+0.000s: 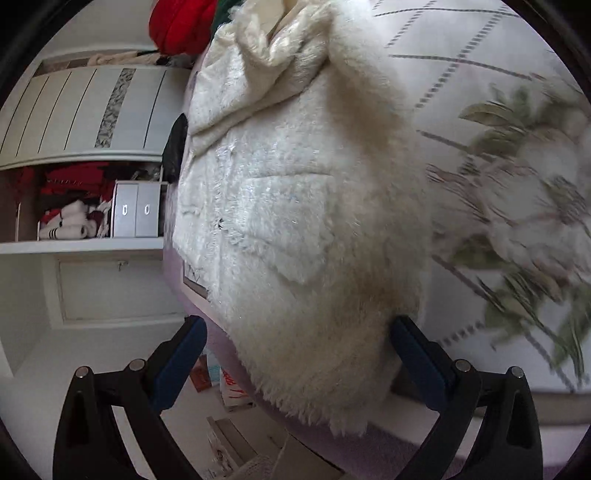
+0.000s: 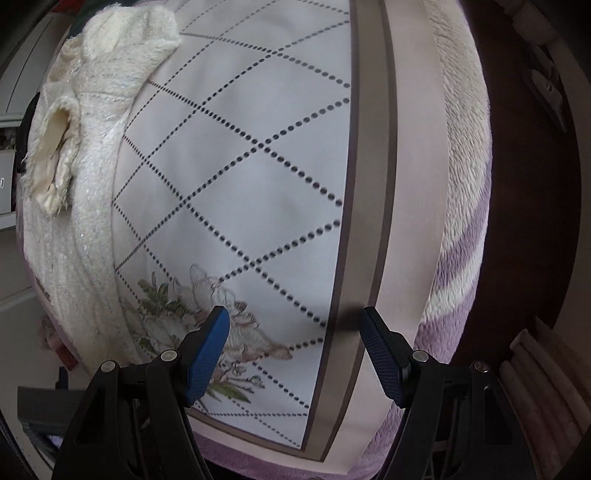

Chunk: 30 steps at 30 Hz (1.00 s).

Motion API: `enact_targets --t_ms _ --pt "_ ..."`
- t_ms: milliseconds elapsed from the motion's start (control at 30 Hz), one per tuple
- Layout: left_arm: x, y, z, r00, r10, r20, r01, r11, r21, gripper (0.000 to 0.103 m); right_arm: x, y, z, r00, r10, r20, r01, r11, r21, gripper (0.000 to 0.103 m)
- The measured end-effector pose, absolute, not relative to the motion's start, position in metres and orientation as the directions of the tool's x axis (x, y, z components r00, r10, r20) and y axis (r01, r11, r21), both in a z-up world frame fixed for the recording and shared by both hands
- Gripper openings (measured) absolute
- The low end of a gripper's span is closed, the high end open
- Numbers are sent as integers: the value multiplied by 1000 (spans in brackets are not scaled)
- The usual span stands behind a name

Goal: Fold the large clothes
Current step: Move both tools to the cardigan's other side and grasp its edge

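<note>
A large fluffy cream-white coat lies on the bed cover, its hem hanging over the bed's edge. My left gripper is open, its blue pads either side of the coat's lower fold, not clamped. In the right wrist view the same coat lies along the left side of the bed, a sleeve opening facing up. My right gripper is open and empty above the quilted bed cover, well right of the coat.
A white wardrobe with an open shelf of red and white clothes and grey boxes stands left of the bed. Boxes lie on the floor. A purple-striped plush blanket runs along the bed's right side. Red fabric lies at the far end.
</note>
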State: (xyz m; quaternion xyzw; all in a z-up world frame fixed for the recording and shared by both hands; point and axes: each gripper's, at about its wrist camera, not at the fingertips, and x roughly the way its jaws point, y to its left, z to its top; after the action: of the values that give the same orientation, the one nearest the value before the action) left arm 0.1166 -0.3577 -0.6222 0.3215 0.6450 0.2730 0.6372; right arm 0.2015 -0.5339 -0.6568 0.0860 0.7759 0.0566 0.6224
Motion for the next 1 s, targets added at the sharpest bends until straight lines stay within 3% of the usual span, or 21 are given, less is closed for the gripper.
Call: enact_targets --t_ms 367,533,633,800,900,1000 --pt "118 -354 -621 3 763 -647 85 644 760 103 212 -530 -658 -182 277 -943 66 961 269 75" --pt "109 -366 -606 22 686 -727 91 723 685 101 208 -527 -658 -195 285 -939 68 958 277 75" --pt "107 -364 -628 -19 701 -713 141 707 692 103 209 -528 -660 -192 288 -938 79 957 278 75" --pt "126 -343 -624 -2 719 -696 89 693 716 102 211 -521 -663 -188 284 -940 81 959 273 75" --pt "140 -322 -611 9 726 -687 53 686 725 79 219 -516 -661 -156 338 -928 104 940 324 75" --pt "150 -314 -601 24 704 -710 37 709 705 47 231 -508 -661 -109 444 -889 140 893 428 75"
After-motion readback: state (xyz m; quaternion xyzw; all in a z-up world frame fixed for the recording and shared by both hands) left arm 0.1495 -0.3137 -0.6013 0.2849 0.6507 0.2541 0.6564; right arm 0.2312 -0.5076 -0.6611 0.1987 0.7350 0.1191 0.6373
